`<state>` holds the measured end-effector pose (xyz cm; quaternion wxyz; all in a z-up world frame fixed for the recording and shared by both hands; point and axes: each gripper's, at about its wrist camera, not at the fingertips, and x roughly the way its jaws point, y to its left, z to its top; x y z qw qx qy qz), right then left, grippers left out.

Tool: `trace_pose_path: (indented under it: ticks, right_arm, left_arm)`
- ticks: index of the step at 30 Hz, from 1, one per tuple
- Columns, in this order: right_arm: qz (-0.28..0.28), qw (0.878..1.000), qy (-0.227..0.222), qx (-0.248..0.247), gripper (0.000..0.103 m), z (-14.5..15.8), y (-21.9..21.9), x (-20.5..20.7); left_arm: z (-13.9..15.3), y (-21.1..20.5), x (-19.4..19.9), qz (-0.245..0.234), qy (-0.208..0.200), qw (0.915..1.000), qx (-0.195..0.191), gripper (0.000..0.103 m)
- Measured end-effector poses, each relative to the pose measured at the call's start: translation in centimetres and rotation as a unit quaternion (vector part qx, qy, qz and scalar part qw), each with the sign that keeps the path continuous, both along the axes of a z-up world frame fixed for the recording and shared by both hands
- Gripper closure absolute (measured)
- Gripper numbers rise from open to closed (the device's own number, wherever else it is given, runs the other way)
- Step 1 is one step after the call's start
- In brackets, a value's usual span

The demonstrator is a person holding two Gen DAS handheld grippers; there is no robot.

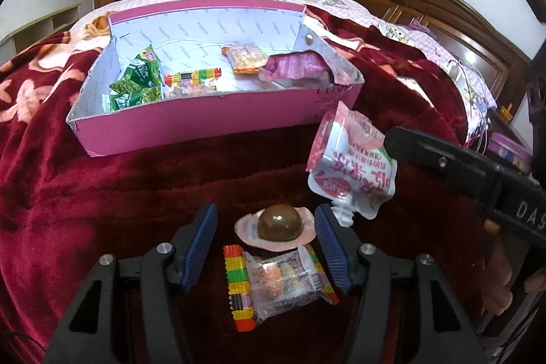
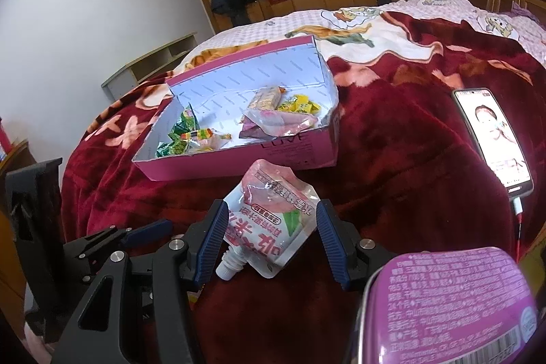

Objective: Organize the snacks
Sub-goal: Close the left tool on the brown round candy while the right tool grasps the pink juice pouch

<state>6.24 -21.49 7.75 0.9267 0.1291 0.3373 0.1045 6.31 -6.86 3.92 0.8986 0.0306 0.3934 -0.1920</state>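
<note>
Left wrist view. Left gripper: fingers spread, nothing pinched, hovering low over the dark red blanket on the bed. Between the fingers, on the blanket: a clear candy packet with rainbow-striped ends, and just beyond it a brown dome-shaped jelly cup on its pink flange. Behind these, a pink cardboard box, open-topped, white inside. Contents: green snack packs at its left, a second striped candy packet in the middle, an orange packet toward the back, a pink pouch at its right. At right, the right gripper holds a white-and-pink spouted drink pouch above the blanket, spout downward, near the box's front right corner.

Right wrist view. Right gripper: fingers pinching the drink pouch by its sides, white cap pointing lower left. The box lies just beyond; yellow packets show at its far right. A phone, screen lit, lies on the blanket at right, cable attached. A purple tin with a printed label fills the lower right corner.
</note>
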Motion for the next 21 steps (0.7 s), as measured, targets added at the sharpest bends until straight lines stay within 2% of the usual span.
trace_pose_path:
  ticks: [4,6,10,17,18,21]
  right_arm:
    - [-0.001,1.0,0.003,0.004,0.049,-0.3,-0.1,0.0]
    - [-0.001,1.0,0.004,0.005,0.049,-0.5,-0.1,-0.1]
    - [0.0,1.0,0.009,0.007,0.049,-0.8,-0.2,0.0]
    - [-0.001,1.0,0.022,0.006,0.049,-1.5,0.1,0.3]
    - [-0.002,1.0,0.024,0.005,0.048,-1.6,0.2,0.4]
    - [-0.01,0.999,0.036,0.013,0.03,-2.1,0.5,1.0]
  left_arm:
    - [-0.4,-0.4,-0.2,0.004,-0.005,0.9999,0.01,0.041]
    - [-0.6,-0.4,-0.3,0.006,-0.01,0.9998,0.015,0.045]
    - [-0.5,-0.3,-0.4,0.011,-0.019,0.9996,0.018,0.065]
    - [0.0,0.7,-0.3,0.018,-0.021,0.9996,0.001,0.068]
    - [0.2,0.9,-0.3,0.021,-0.024,0.9995,0.0,0.068]
    - [0.6,1.7,-0.3,0.03,-0.028,0.9991,-0.006,0.068]
